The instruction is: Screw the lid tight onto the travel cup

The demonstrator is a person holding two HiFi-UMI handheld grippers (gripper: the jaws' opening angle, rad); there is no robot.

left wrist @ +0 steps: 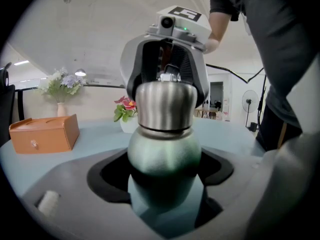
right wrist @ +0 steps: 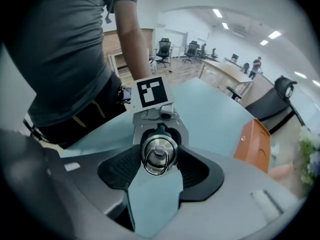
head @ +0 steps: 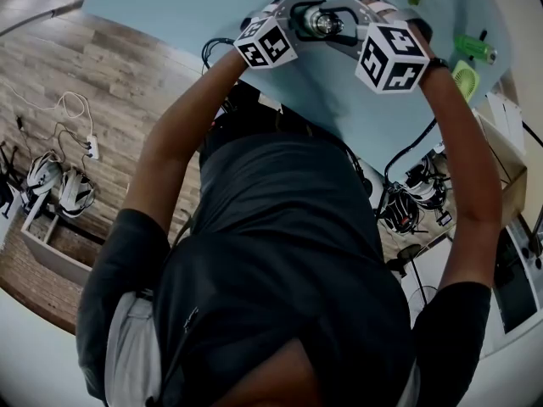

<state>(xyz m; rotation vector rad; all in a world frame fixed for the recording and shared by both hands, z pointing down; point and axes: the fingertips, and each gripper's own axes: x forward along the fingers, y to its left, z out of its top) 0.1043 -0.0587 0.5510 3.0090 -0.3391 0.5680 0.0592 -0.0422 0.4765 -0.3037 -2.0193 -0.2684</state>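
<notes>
Left gripper (left wrist: 164,173): its pads pinch the green body of the travel cup (left wrist: 163,151), which lies along the line between the two grippers, above the desk (head: 170,7).
Right gripper (right wrist: 158,159): it faces the left one, with its pads pressed on the sides of the steel lid (right wrist: 159,153) sitting on the cup's mouth.
Room to move: open desk surface lies under the cup and to its left. The desk's near edge runs against the person's waist.
Only in the right gripper view: the lid's top and its ring.
Only in the left gripper view: the dark seam where the lid meets the body.
Farther off: the orange box (left wrist: 44,132) and pink flowers (left wrist: 125,105) stand well beyond the cup.
Hard to tell: how far the lid is screwed on. In the head view the marker cubes flank the cup and little of it shows.
</notes>
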